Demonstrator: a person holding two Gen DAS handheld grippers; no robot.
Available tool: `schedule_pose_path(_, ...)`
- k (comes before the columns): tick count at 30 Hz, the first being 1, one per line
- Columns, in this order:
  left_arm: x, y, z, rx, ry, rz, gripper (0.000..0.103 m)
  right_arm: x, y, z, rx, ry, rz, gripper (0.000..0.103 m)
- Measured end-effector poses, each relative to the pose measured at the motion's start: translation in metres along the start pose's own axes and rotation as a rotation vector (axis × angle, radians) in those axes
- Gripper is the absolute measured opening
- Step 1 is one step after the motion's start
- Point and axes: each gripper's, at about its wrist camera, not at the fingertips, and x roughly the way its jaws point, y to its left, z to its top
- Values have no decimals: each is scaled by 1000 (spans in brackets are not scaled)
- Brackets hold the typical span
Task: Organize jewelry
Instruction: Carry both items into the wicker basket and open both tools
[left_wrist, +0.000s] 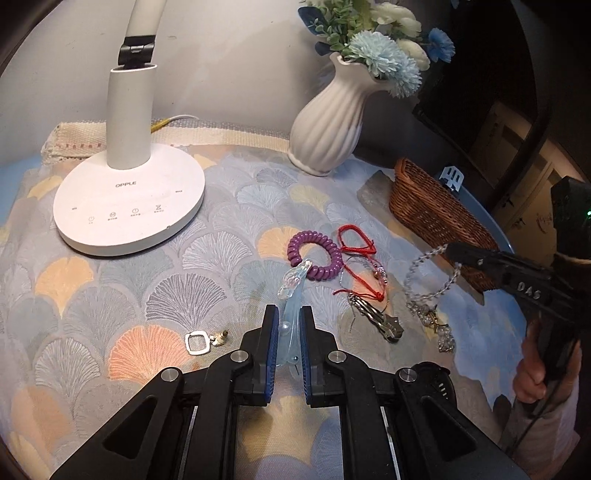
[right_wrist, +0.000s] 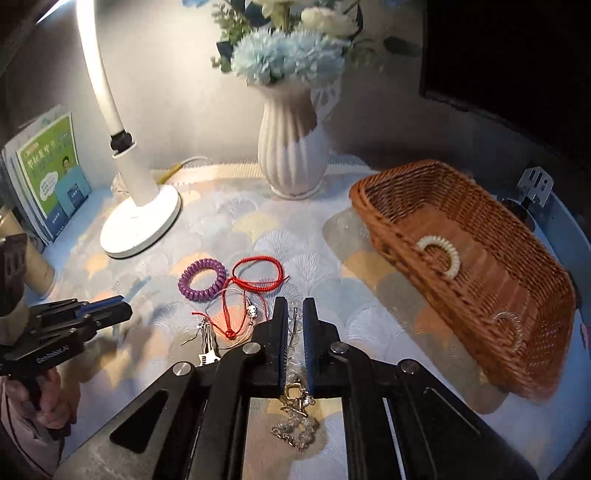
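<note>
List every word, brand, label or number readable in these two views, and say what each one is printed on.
"OPPLE": on the round white lamp base.
"DAS": raised letters on the black right gripper, seen from the left wrist.
Small icons and captions along the lamp base's front edge: too small to read.
Green and white booklet: printed text too blurred to read.
Left gripper body lettering: too blurred to read.
</note>
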Motion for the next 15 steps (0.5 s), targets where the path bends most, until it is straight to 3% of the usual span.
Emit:
schedule_pose_path(5,-25,-31,16,58,-15,-19,11,-46,-23,13,37,-80,9,9)
schedule_pose_path(9,-43,-76,51,136,-23,-58,11,-75,-58,28,92,-154,2,9)
schedule_pose_path(15,-12,-156,120,231,44,-129,11,-90,-123,49,163,-216,-117,10)
